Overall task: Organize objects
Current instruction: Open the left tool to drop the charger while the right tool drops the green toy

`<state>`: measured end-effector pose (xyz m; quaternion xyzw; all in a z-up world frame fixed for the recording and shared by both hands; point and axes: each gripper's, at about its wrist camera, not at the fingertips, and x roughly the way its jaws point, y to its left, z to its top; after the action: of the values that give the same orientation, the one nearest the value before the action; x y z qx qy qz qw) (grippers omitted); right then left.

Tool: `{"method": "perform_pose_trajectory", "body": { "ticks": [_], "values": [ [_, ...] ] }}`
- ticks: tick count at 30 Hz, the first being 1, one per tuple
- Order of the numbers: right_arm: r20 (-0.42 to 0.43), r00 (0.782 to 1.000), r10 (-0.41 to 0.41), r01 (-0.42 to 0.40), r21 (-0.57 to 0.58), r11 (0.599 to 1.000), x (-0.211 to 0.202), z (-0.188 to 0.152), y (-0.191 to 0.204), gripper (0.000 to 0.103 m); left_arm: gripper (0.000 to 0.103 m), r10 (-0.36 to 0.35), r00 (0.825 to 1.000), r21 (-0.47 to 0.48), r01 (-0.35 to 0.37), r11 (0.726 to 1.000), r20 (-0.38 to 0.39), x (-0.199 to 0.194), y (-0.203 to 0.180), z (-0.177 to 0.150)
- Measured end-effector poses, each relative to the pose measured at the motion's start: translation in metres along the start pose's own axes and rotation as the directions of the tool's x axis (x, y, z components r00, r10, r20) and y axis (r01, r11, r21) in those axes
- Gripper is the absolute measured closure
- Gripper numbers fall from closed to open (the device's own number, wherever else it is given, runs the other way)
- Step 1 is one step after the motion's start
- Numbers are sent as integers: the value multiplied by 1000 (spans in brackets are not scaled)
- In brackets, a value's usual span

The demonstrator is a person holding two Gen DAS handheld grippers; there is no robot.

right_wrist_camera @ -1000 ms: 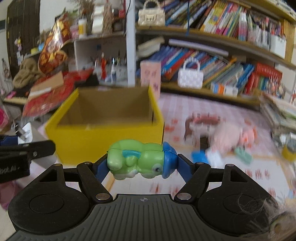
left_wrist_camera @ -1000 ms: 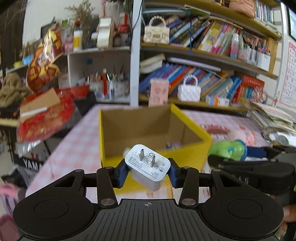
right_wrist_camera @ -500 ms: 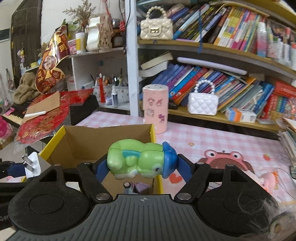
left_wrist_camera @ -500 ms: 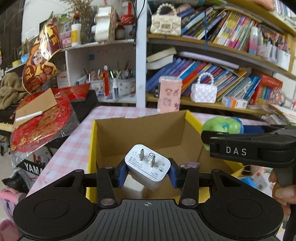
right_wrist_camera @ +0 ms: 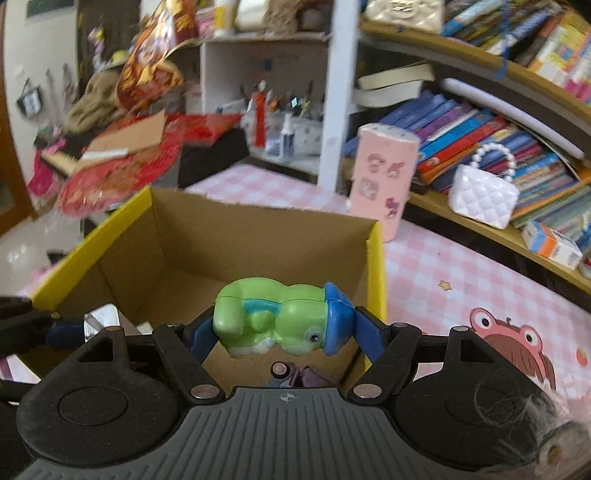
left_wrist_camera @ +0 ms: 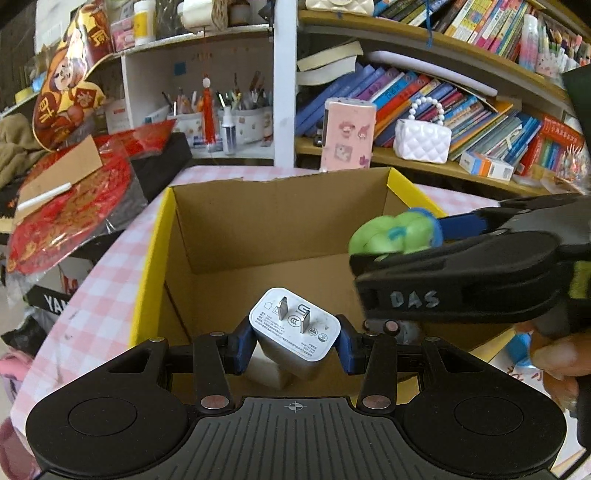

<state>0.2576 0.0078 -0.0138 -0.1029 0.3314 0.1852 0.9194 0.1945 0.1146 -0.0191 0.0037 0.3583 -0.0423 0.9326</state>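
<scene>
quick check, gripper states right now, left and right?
Left gripper: closed on the white charger plug, above the yellow box.
Right gripper: closed on the green and blue toy.

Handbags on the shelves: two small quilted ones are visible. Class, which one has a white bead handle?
The white handbag on the lower shelf, beside the slanted books. The cream handbag sits higher up, cut off.

Bookshelf (left_wrist_camera: 461, 92), white quilted purse (left_wrist_camera: 423, 142), pink canister (right_wrist_camera: 382, 181)

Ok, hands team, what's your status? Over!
Left gripper shut on white charger. Right gripper shut on green toy. Both over the open yellow box. Nothing blocking the drop.
</scene>
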Motion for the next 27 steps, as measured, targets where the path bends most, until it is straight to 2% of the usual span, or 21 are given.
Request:
{"method": "perform_pose_trajectory", "body": {
  "ticks": [6, 16, 18, 19, 20, 25, 27],
  "values": [
    [-95, 993, 68, -73, -53, 996, 18, 4, 3, 29, 58, -58, 997, -118, 53, 992, -42, 3, 10, -3],
    [-117, 990, 79, -87, -68, 994, 23, 4, 10, 29, 57, -42, 998, -116, 37, 993, -43, 3, 8, -4],
    [-112, 990, 81, -88, -61, 994, 22, 4, 10, 28, 50, -27, 999, -106, 23, 994, -38, 2, 6, -3],
    [-109, 991, 81, -87, -56, 995, 22, 4, 9, 27, 41, -18, 999, -101, 15, 995, -32, 0, 6, -3],
    [-106, 991, 83, -89, -45, 995, 20, 3, 8, 27, 36, -20, 1000, -97, 17, 995, -24, -1, 6, -3],
    [-56, 993, 101, -100, 21, 995, 3, 2, 3, 22, 22, -35, 999, -81, 36, 996, 16, -12, 3, -2],
    [-30, 995, 92, -91, 36, 995, -6, 2, 2, 22, 22, -35, 999, -72, 38, 997, 37, -18, 1, -2]
  ]
}}
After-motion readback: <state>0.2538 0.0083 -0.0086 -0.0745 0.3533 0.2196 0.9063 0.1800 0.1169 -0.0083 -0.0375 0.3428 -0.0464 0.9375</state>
